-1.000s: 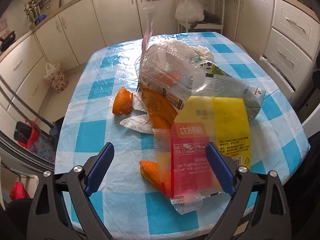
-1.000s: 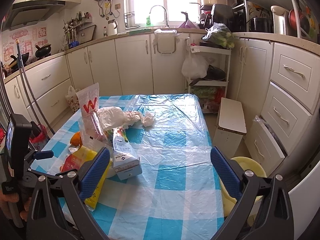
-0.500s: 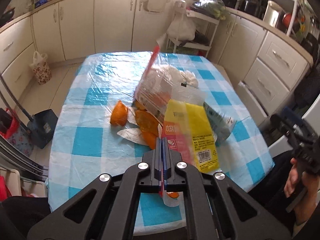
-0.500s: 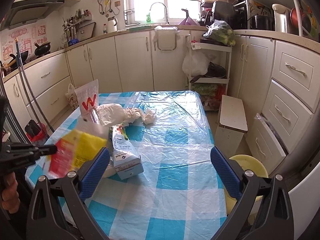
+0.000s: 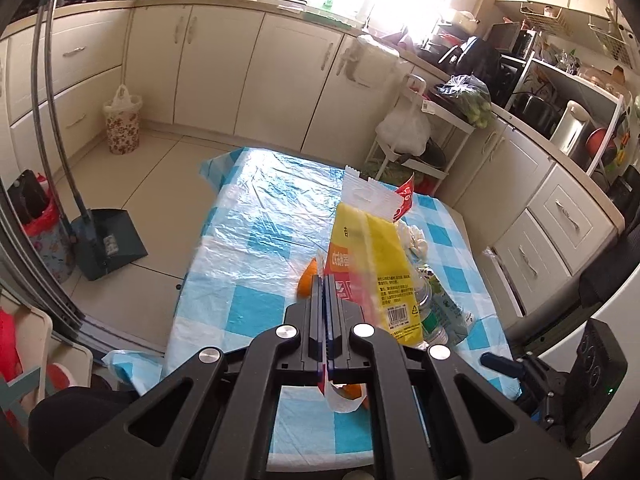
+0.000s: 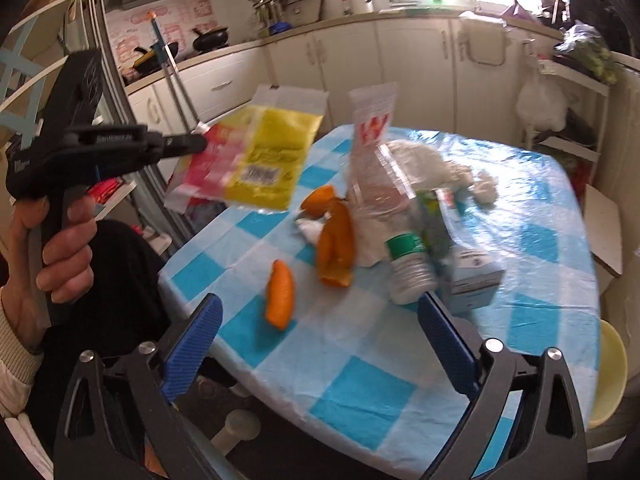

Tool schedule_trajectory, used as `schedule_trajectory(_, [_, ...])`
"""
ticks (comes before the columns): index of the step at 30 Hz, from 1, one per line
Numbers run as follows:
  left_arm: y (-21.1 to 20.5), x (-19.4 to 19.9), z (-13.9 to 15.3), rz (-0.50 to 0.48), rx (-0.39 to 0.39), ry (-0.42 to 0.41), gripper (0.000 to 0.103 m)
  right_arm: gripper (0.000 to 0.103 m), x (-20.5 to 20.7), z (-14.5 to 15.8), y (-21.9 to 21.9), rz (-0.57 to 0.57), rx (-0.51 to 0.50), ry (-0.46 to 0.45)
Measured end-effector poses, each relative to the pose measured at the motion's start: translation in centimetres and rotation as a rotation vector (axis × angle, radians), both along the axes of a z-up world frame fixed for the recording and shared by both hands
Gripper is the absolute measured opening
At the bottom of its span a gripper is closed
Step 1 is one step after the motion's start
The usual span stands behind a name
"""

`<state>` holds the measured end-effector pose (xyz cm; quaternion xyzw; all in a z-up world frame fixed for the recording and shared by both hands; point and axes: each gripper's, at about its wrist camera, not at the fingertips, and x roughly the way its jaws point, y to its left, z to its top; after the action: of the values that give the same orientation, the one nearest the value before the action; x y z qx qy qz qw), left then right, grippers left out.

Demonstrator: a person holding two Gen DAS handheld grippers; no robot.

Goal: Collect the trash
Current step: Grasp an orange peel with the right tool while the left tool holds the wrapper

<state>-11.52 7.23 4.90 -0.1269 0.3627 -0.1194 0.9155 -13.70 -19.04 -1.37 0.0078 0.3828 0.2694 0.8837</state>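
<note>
1. The left tool [image 5: 326,292] was clamped fully closed on one edge of the yellow-and-red wrapper [image 5: 372,264], which hung clear above the tabletop [image 5: 256,216]; in the right wrist view the wrapper [image 6: 256,160] stuck out sideways from the tool's tip [image 6: 200,142].
2. The right tool [image 6: 320,320] had its jaws wide but closing, with nothing between them, poised over the tabletop's near edge above an orange peel [image 6: 280,300].
3. Further out lay a larger orange peel [image 6: 336,244], a clear bottle [image 6: 400,240], a carton [image 6: 472,276] and crumpled tissue [image 6: 424,164].
4. To do this well, the thin film probably needed a firm, steady pinch all the way to the bin, as it could slip or catch the bottle.
</note>
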Motion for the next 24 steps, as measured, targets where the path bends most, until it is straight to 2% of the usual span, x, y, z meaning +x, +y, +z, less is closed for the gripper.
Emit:
schedule_trajectory(6, [0.0,-0.3,0.1,0.001,0.021,-0.014,0.002,0.049,2.9,-4.1,3.3,0.047,0.005,0.176])
schedule_trajectory(11, [0.4,-0.3,-0.2,0.005,0.017,-0.01,0.002,0.039,3.5,-5.1,4.9,0.053,-0.011,0.196])
schedule_trajectory(13, [0.3,-0.3,-0.3,0.005,0.021,-0.01,0.002,0.023,3.6,-5.1,5.2,0.058,-0.015,0.185])
schedule_trajectory(18, [0.4,-0.2,-0.3,-0.003,0.014,-0.016,0.002,0.018,3.0,-4.7,4.8,0.068,-0.019,0.167])
schedule_trajectory(24, [-0.7,-0.5,0.5,-0.057,-0.037,-0.047,0.002,0.018,1.7,-1.3,0.7,0.014,0.04,0.108])
